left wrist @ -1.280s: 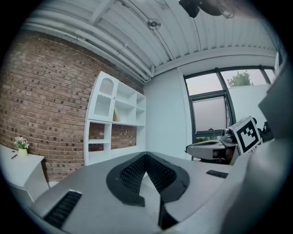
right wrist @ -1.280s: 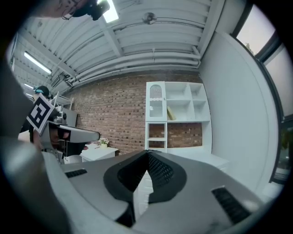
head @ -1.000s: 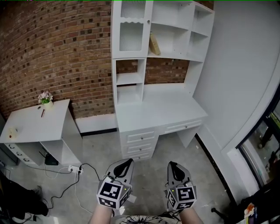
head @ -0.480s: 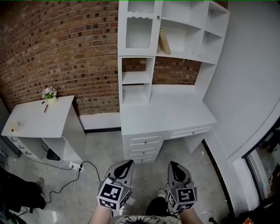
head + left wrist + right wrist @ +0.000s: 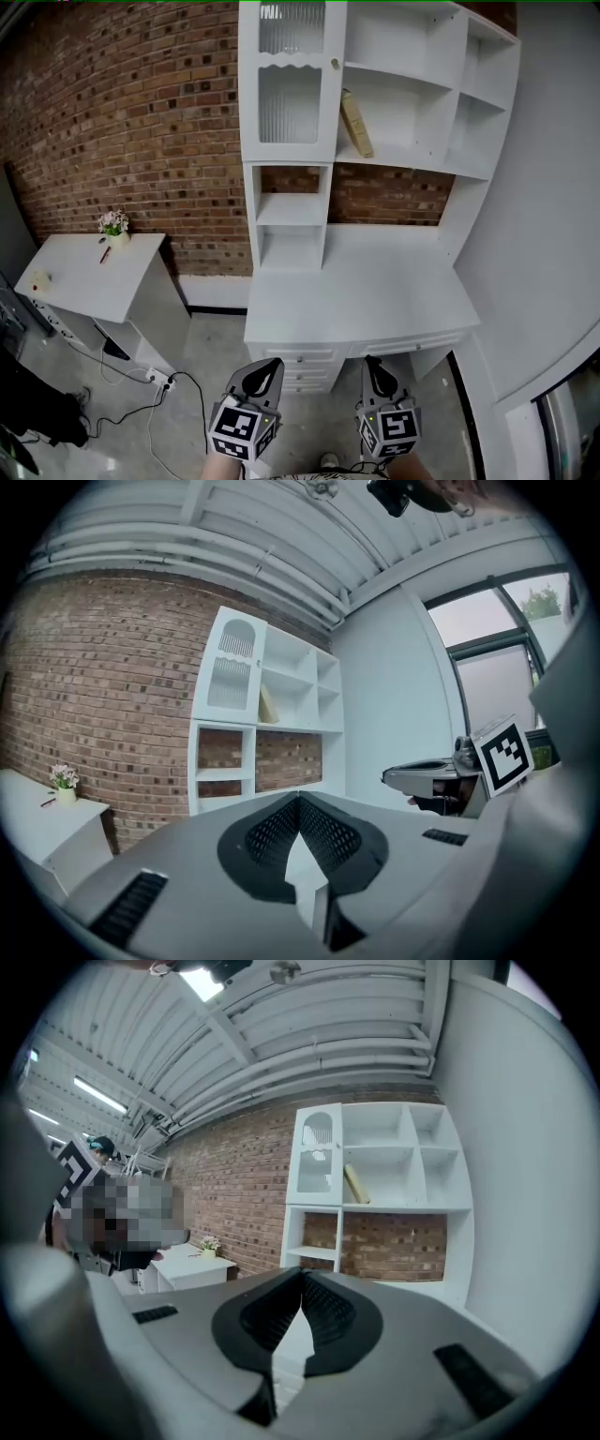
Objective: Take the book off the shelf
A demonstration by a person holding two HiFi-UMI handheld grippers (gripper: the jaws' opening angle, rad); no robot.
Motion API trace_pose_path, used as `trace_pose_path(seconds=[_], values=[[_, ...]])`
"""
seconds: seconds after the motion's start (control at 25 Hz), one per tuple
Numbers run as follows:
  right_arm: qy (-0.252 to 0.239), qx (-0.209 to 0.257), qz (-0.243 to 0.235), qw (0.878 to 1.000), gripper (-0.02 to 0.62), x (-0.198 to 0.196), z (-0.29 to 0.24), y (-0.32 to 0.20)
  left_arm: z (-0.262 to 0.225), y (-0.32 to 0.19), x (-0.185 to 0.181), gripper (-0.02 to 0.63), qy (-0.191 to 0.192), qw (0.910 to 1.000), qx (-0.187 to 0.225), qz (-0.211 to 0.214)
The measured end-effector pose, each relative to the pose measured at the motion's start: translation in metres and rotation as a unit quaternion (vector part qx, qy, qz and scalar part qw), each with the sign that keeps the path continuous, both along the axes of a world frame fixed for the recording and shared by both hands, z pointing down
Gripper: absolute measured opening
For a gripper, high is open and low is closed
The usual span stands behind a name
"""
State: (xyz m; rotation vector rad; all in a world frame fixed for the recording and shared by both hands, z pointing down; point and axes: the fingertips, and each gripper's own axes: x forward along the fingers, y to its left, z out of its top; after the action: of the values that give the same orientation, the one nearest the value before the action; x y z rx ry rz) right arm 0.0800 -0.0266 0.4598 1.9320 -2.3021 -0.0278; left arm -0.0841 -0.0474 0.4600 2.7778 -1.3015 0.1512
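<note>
Book [image 5: 355, 123]: leaning tilted in upper open compartment of white shelf [image 5: 412, 164], well apart from both tongs.

Left tongs [image 5: 265, 367], right tongs [image 5: 374, 364]: closed tip to tip, empty, low over floor.

Risks:
- Pinch on one corner only: probable slip or topple along shelf.
- Long reach across counter [image 5: 356, 281]: probable bump on front edge.

Surroundings: ribbed-glass cabinet door [image 5: 286, 103] just left of book; power cable [image 5: 183, 380] on floor at left, trip hazard.

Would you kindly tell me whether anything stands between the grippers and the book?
Nothing visible does. The book leans in an open compartment, right of the glass door. The desk stands beneath it, ahead of the left gripper and right gripper.
</note>
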Motion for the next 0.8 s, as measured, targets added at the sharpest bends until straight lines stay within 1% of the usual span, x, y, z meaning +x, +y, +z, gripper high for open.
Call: trace_pose_path(seconds=[0.08, 0.2, 0.36, 0.6, 0.8], values=[[0.002, 0.005, -0.005, 1.000, 0.006, 0.031, -0.007, -0.024, -0.005, -0.023, 0.026, 0.012, 0.006, 0.9999, 0.005, -0.014], [0.001, 0.004, -0.014, 1.000, 0.006, 0.071, -0.010, -0.056, -0.007, -0.049, 0.060, 0.012, 0.012, 0.9994, 0.002, -0.033], [-0.011, -0.004, -0.021, 1.000, 0.006, 0.108, -0.007, -0.093, -0.006, -0.077, 0.091, 0.012, 0.005, 0.9988, -0.004, -0.048], [-0.021, -0.013, -0.028, 0.999, 0.006, 0.128, 0.001, -0.145, 0.000, -0.122, 0.106, 0.012, -0.007, 0.9981, -0.007, -0.061], [-0.014, -0.013, -0.028, 0.999, 0.006, 0.132, 0.001, -0.200, 0.001, -0.183, 0.109, 0.012, 0.000, 0.9981, -0.003, -0.061]])
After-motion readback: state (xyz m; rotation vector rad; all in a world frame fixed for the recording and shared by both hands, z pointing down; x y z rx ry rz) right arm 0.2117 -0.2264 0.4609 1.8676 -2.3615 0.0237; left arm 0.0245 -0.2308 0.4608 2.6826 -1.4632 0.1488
